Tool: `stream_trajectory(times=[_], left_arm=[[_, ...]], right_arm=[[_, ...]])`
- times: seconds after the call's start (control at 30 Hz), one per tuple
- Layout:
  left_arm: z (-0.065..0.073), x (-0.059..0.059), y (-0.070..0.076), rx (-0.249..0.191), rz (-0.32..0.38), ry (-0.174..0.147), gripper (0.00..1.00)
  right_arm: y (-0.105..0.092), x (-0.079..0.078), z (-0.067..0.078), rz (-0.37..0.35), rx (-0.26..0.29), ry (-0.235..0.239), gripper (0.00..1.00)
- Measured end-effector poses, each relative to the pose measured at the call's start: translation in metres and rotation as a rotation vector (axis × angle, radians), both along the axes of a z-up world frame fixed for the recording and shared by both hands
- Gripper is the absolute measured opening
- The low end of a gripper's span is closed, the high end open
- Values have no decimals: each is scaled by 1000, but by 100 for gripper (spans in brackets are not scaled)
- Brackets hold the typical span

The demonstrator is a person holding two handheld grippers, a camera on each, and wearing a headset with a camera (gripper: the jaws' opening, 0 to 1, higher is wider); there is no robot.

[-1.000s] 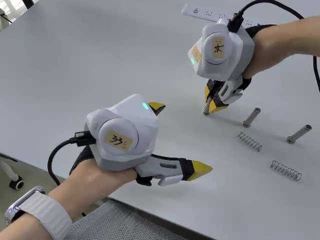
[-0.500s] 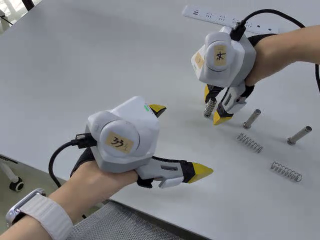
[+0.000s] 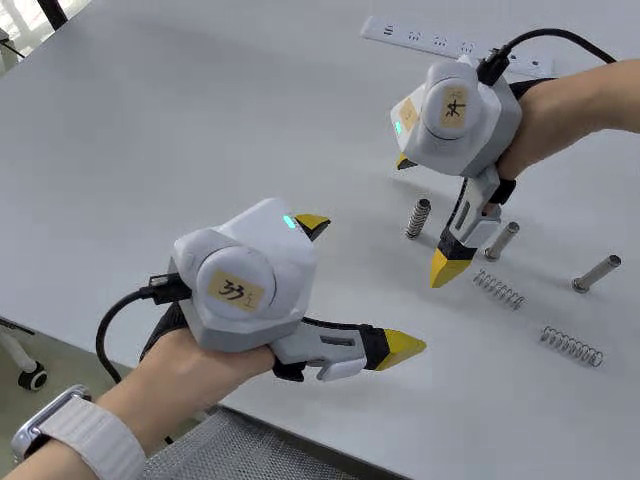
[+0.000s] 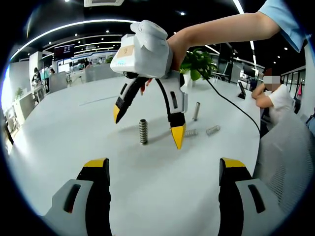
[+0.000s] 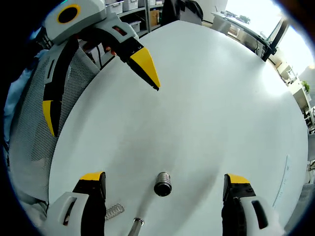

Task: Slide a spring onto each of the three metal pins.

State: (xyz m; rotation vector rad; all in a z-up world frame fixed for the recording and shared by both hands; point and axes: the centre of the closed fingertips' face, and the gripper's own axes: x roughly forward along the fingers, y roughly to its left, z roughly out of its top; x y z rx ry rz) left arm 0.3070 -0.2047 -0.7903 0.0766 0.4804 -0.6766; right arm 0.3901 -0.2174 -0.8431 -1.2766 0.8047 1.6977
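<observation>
Lifted the right gripper (image 3: 423, 214), jaws spread wide and empty, off the spring-sleeved pin (image 5: 163, 184) left upright between them, held the left gripper (image 3: 364, 284) open nearby, and judged the loose spring (image 3: 498, 289) beside the right gripper best pinched mid-coil.

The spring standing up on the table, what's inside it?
The upright spring has a dark metal pin showing at its top end. The coils cover the rest of the pin.

On the table (image 3: 200, 120), a pin wearing a spring (image 3: 418, 218) stands between the right gripper (image 3: 421, 224) fingers (image 3: 450, 265). Outside one finger sit two bare pins (image 3: 502, 240) and two loose springs (image 3: 498, 289), the springs nearer the left gripper (image 3: 372, 284).
</observation>
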Motion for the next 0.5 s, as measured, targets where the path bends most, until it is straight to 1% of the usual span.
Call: stream_trajectory(times=[0.07, 0.17, 0.23, 0.3, 0.37, 0.5], left_arm=[[1, 0, 0, -6, 2, 1, 91], [1, 0, 0, -2, -1, -1, 91], [2, -1, -1, -2, -1, -2, 91], [2, 0, -1, -3, 0, -3, 91], [2, 0, 0, -6, 2, 0, 91], [3, 0, -1, -8, -1, 1, 91]], right_arm=[[-2, 1, 1, -14, 8, -2, 99], [-4, 2, 4, -24, 19, 0, 99], [-4, 1, 8, -34, 40, -1, 99], [-4, -1, 12, -60, 64, 3, 99], [-2, -2, 15, -74, 91, 13, 99], [-7, -4, 20, -89, 107, 9, 99]])
